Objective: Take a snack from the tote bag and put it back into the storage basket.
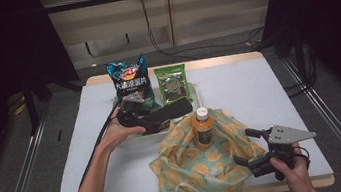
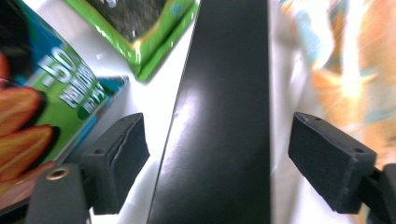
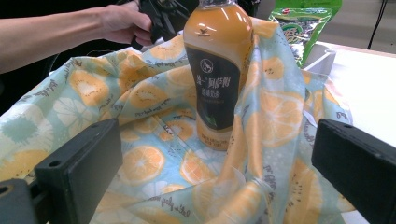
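A long black box (image 1: 174,110) lies over the white tray (image 1: 195,93), pointing right toward the bag. My left gripper (image 1: 155,118) straddles its near end. In the left gripper view the black box (image 2: 224,116) runs between the pads (image 2: 119,156) with a gap on each side, so my left gripper (image 2: 219,158) is open. An orange drink bottle (image 1: 204,129) stands upright inside a fabric bag (image 1: 189,171) printed with orange slices. My right gripper (image 1: 247,147) stands open at the bag's right edge. In its own view, the right gripper (image 3: 219,163) faces the bottle (image 3: 219,70) and the bag (image 3: 154,121).
A blue chip bag (image 1: 130,81) and a green snack packet (image 1: 173,83) stand at the back of the tray. The chip bag (image 2: 42,107) is close to my left jaw. Bare white table lies on the left and the far right.
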{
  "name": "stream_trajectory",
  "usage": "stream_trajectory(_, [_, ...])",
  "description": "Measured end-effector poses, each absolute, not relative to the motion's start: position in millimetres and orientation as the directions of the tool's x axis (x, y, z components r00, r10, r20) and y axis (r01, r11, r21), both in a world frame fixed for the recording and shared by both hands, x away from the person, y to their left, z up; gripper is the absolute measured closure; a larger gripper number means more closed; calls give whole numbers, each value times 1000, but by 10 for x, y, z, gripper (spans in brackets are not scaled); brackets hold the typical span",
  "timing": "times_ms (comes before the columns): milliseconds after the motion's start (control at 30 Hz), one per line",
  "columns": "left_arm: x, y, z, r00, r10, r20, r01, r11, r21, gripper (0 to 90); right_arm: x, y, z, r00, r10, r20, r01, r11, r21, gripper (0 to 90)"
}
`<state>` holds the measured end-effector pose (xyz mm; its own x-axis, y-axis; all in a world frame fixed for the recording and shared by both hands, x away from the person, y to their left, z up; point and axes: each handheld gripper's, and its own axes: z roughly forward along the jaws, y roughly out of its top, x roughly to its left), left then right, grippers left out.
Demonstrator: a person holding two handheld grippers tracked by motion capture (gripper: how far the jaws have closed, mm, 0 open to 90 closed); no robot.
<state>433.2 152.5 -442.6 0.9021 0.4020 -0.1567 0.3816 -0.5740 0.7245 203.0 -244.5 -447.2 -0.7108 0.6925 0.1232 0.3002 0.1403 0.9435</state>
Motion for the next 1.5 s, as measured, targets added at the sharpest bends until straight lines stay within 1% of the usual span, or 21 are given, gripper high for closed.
stream_trajectory(33, [4300,1545,-4399,895,415,-163,390,-548,740,185,2030,-2445,-4472,-711,692,124,300,140,944,12])
stream_trajectory(100, [4246,1624,-4321,889,432,-149,387,-539,748,185,2031,-2443,-4471,-711,692,123,300,140,944,12])
stream_trajectory(133, [4220,1664,-4292,885,439,-157,392,-519,759,198,2031,-2442,-4471,-712,692,124,301,140,943,12])
stream_trajectory(233, [4136,1800,-4196,870,473,-141,390,-486,782,234,2028,-2445,-4468,-709,694,125,302,139,943,12])
stream_trajectory(300, [4095,1879,-4165,855,497,-151,407,-461,788,251,2032,-2445,-4469,-705,699,121,302,141,943,13])
stream_trajectory(333, [4072,1912,-4165,855,491,-165,410,-445,796,280,2034,-2444,-4470,-704,700,122,303,141,942,13])
stream_trajectory(400, [4016,1971,-4165,850,498,-170,414,-435,799,352,2037,-2444,-4470,-703,701,120,306,145,941,13])
stream_trajectory(433, [3988,1997,-4176,850,498,-171,412,-428,804,404,2038,-2441,-4471,-703,701,120,305,145,941,13])
stream_trajectory(500, [3951,2050,-4207,846,505,-171,411,-414,812,540,2039,-2439,-4474,-702,702,120,305,144,941,13])
stream_trajectory(533, [3946,2077,-4227,840,516,-169,414,-407,814,642,2040,-2436,-4475,-701,703,123,308,142,941,13])
stream_trajectory(600, [3958,2126,-4270,828,537,-163,430,-421,798,758,2041,-2436,-4474,-703,701,120,306,146,941,13])
stream_trajectory(667, [3969,2155,-4325,810,559,-177,456,-411,789,833,2040,-2433,-4473,-705,699,120,306,147,941,13])
stream_trajectory(733, [3967,2143,-4374,796,579,-177,482,-429,764,872,2039,-2435,-4472,-703,701,120,306,146,941,13])
stream_trajectory(833, [3983,2124,-4423,783,599,-170,501,-445,742,873,2040,-2441,-4473,-702,702,121,307,144,941,13])
stream_trajectory(900, [4004,2102,-4444,774,611,-165,508,-444,738,834,2044,-2445,-4477,-701,703,121,309,147,940,13])
stream_trajectory(1133, [4074,1997,-4439,759,631,-162,521,-439,732,786,2051,-2449,-4478,-700,704,122,311,146,939,13])
stream_trajectory(1167, [4087,1974,-4434,759,631,-159,523,-445,728,758,2048,-2444,-4477,-696,707,123,311,143,940,13])
stream_trajectory(1233, [4106,1918,-4428,756,640,-139,515,-451,729,757,2040,-2444,-4467,-699,705,119,306,144,941,13])
stream_trajectory(1400, [4173,1807,-4427,744,656,-128,524,-455,720,744,2036,-2441,-4466,-701,703,120,306,145,941,13])
stream_trajectory(1500, [4207,1782,-4426,716,685,-138,545,-423,724,740,2035,-2449,-4465,-700,703,121,306,143,941,13])
